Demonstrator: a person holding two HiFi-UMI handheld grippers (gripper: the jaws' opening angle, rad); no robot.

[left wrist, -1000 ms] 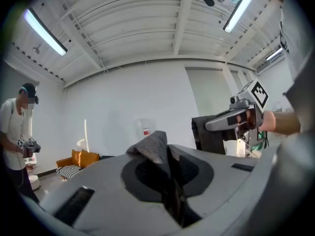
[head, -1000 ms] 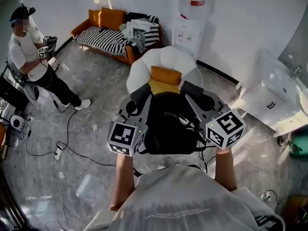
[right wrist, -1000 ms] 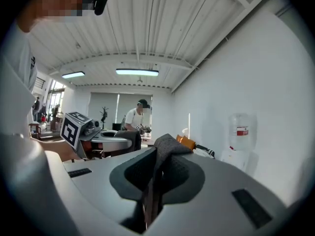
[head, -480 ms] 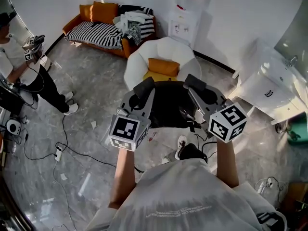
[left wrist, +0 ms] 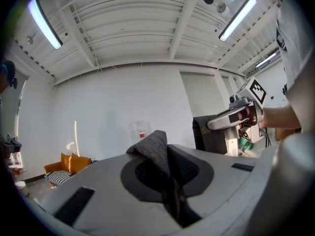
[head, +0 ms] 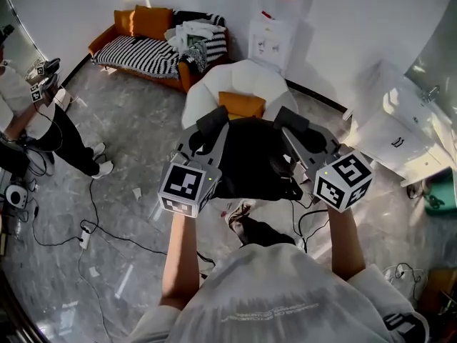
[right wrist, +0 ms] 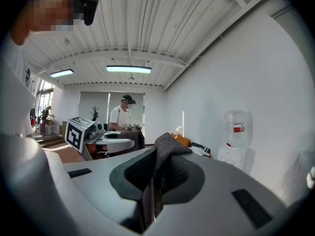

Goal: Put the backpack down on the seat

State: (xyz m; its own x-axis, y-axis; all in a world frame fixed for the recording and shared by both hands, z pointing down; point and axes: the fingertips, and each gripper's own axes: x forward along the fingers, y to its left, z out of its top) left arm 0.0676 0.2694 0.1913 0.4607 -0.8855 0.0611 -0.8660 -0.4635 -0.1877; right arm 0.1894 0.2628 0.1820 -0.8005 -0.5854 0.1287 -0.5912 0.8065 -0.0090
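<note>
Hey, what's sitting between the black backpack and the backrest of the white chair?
An orange cushion sits in the white chair, just beyond the top edge of the backpack. The head view shows it.

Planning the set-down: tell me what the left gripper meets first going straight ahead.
Likely the white armchair; if the left gripper clears it, height being unclear, then the water dispenser at the wall.

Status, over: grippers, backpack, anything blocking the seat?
Left gripper, right gripper: both shut on straps. Backpack held up before the white chair, not yet down. Orange cushion lies on it.
</note>
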